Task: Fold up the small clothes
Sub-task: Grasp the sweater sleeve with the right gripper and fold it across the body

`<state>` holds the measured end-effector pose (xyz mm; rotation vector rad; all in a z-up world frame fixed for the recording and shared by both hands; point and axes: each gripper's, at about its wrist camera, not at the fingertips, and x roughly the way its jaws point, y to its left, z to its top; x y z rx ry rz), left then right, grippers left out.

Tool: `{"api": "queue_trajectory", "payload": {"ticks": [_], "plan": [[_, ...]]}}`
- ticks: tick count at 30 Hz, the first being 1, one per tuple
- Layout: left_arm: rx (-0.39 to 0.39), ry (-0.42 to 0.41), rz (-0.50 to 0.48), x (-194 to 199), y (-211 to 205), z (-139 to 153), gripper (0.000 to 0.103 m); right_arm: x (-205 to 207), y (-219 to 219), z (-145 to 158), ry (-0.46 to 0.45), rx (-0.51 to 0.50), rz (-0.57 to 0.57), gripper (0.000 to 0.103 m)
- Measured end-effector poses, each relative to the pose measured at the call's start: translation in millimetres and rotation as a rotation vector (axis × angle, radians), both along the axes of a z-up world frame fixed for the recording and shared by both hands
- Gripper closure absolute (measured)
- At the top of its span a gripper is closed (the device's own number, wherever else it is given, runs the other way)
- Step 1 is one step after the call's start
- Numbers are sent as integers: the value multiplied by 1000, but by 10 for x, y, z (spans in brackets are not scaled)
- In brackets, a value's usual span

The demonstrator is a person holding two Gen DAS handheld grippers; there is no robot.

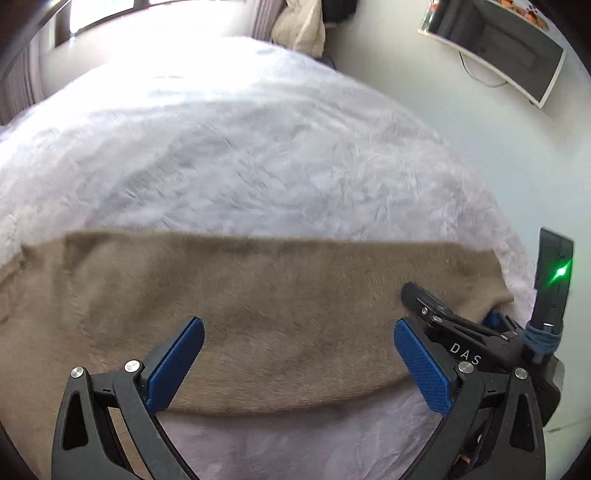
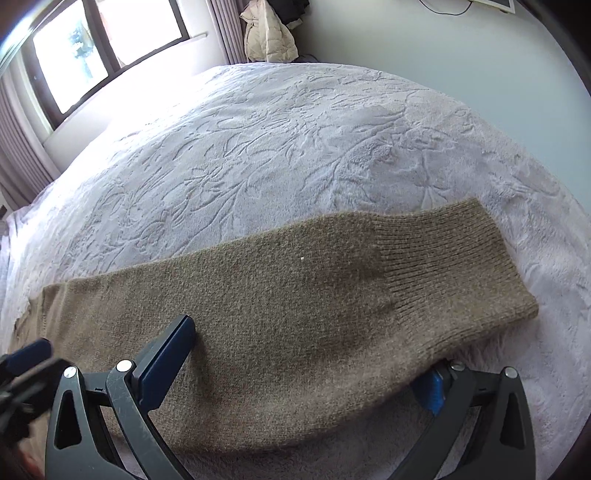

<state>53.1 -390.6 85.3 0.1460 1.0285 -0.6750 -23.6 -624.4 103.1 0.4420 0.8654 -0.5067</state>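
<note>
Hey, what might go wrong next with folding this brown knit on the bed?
The right gripper has one pad under the brown knit's near edge and one on top, jaws open; shutting may also pinch the plush bedspread. The left gripper hovers open close beside it, so the two could bump.

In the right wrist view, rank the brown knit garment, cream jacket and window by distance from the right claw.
1. Brown knit garment, lying between the open right claw fingers.
2. Cream jacket, beyond the bed, top centre.
3. Window, top left, seemingly farthest.
</note>
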Motion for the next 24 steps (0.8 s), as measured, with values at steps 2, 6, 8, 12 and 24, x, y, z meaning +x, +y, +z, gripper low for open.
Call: {"api": "queue_trajectory", "payload": {"ticks": [2,6,8,12,24], "plan": [[32,-36,76,99,191,49,0,-10,-65,26,-32,13,-10,5],[201,60,247,455,457,-314,0,-6,-169,83,-49,-20,-23,70],[268,115,246,517,403,-576,0,-43,-197,117,-81,1,-13,90],[253,18,140,307,82,-530,0,-104,-157,302,-123,-55,-17,93],[57,-36,226,489,1452,-100,0,-45,604,943,-151,-302,50,98]]}}
